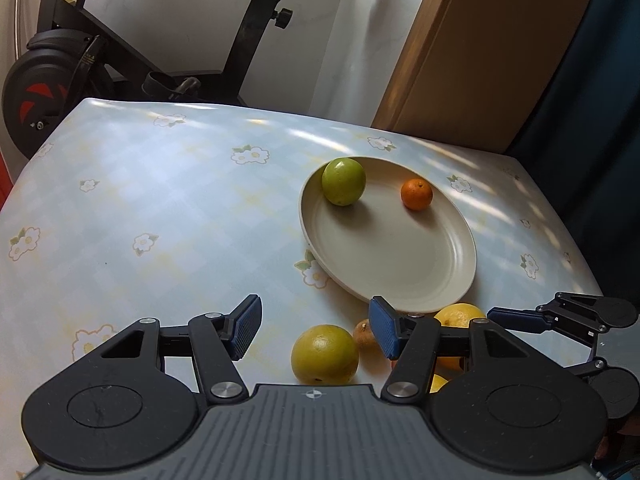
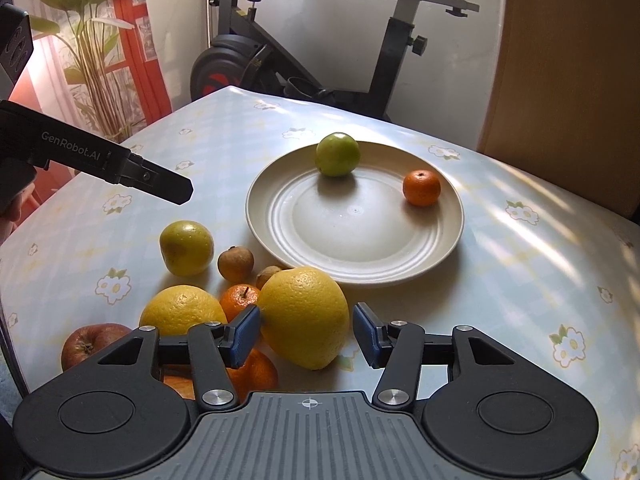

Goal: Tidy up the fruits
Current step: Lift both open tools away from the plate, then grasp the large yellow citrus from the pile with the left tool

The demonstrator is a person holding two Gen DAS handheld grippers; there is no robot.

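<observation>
The big yellow, dimple-skinned citrus fruit (image 2: 304, 316) sits on the table just short of the cream round plate (image 2: 452, 216), at about seven o'clock from it, right in front of the right gripper (image 2: 306, 334). Its jaws stand apart either side of the fruit; the left pad looks to touch the peel, the right pad shows a gap, so I judge nothing is clamped. The fruit looks heavy for its size, firm, with a waxy rind that could roll or slip. I'd take it across its widest middle, squeezing gently.

Round it lie another yellow citrus (image 2: 182, 310), a small orange mandarin (image 2: 240, 300), two brown longan-like fruits (image 2: 236, 263), a yellow-green apple (image 2: 186, 247) and a red apple (image 2: 90, 344). On the plate, a green apple (image 2: 337, 154) at twelve o'clock and a mandarin (image 2: 421, 187) at two.

The left gripper (image 1: 316, 330) hovers with jaws apart, empty.
</observation>
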